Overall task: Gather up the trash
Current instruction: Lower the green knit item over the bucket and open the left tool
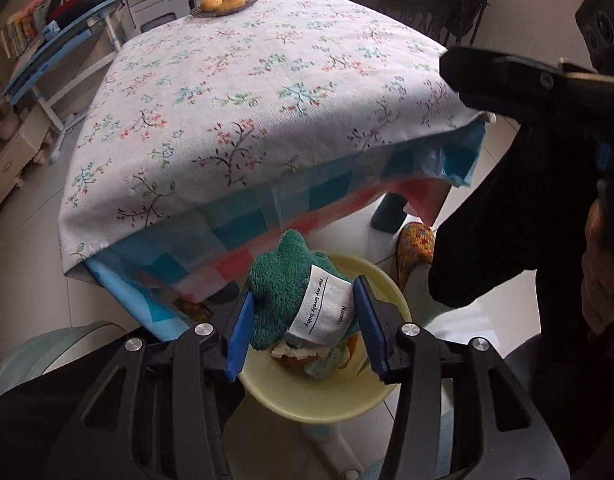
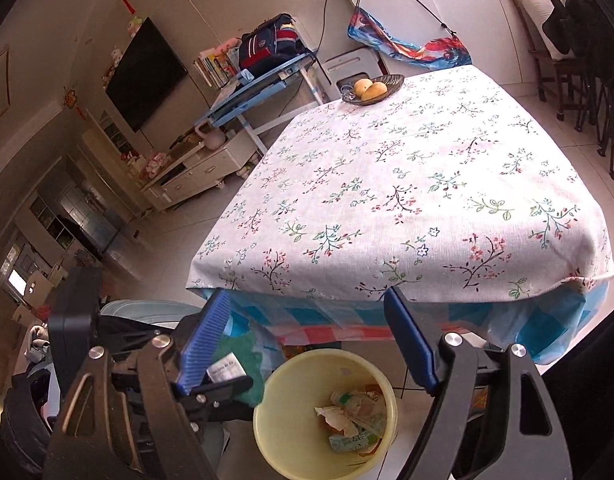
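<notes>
- The left gripper (image 1: 303, 324) has its blue pads closed partway on a green terry cloth (image 1: 281, 280), bunched up with its white sewn label (image 1: 325, 306) facing the camera; the pads press the fabric from both sides, so it hangs as one lump rather than trailing.
- That lump sits right above the yellow bin (image 1: 327, 400), which stands on the tiled floor just in front of the table's near edge (a sensible spot, since anything swept off the table has only a short way to go). Holding the cloth over the opening reads as lining up for a drop; it is not released yet.
- In the right wrist view the bin (image 2: 283, 440) already holds crumpled paper and wrappers (image 2: 353, 420), so collecting looks well along.
- The right gripper (image 2: 307, 340) stands wide apart with nothing between its pads, above and just behind the bin. It seems to be kept clear so the left has the opening to itself.
- The table, under its floral tablecloth (image 2: 407, 184), shows no loose litter; only a wire basket of fruit (image 2: 371, 88) sits at the far edge, well apart from the work (and likely not trash).
- Risk, as a guess: the cloth is bulky, so it could catch on the rim.
</notes>
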Motion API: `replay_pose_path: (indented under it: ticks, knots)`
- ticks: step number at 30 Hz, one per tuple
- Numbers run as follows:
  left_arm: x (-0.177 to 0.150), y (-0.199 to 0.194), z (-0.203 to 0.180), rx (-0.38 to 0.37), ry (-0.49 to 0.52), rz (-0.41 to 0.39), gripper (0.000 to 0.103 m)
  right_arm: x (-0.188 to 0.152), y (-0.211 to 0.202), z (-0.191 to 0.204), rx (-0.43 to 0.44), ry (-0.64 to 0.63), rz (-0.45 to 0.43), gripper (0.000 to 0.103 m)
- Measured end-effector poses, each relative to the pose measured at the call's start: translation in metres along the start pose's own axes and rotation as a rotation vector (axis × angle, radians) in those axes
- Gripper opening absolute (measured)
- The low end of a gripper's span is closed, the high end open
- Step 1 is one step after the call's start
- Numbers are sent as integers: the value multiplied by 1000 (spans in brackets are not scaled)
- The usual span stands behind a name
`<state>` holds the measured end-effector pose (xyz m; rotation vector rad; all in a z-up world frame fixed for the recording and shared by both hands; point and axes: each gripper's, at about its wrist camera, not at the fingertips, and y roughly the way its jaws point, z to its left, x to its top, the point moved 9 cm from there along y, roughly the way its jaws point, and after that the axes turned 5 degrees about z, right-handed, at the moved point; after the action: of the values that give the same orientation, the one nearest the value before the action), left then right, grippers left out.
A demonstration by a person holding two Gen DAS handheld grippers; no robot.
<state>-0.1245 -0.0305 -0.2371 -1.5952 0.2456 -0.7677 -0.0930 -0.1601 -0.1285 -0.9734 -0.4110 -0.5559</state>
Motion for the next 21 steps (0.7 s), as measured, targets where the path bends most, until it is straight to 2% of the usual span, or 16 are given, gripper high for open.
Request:
replay_pose_path:
  ticks: [4, 7, 12, 15, 17, 21]
  knots:
    - [-10, 8, -11, 2, 44, 58, 49, 5, -5, -3, -28, -11, -28, 80]
    - [-10, 7, -10, 11, 40, 55, 58, 7, -9, -4, -46, -11, -49, 82]
    - [-1, 0, -2, 35, 13, 27, 60, 10, -11, -9, -70, -9, -61, 82]
    - [15, -15, 11, 95, -36, -63, 63, 14, -16, -8, -124, -36, -91, 85]
    - [28, -35, 26, 140, -98, -161, 75, 19, -23, -6, -189, -67, -129, 89]
    - [46, -77, 59, 223, -252, -351, 85, 29, -33, -8, -333, -102, -191, 95]
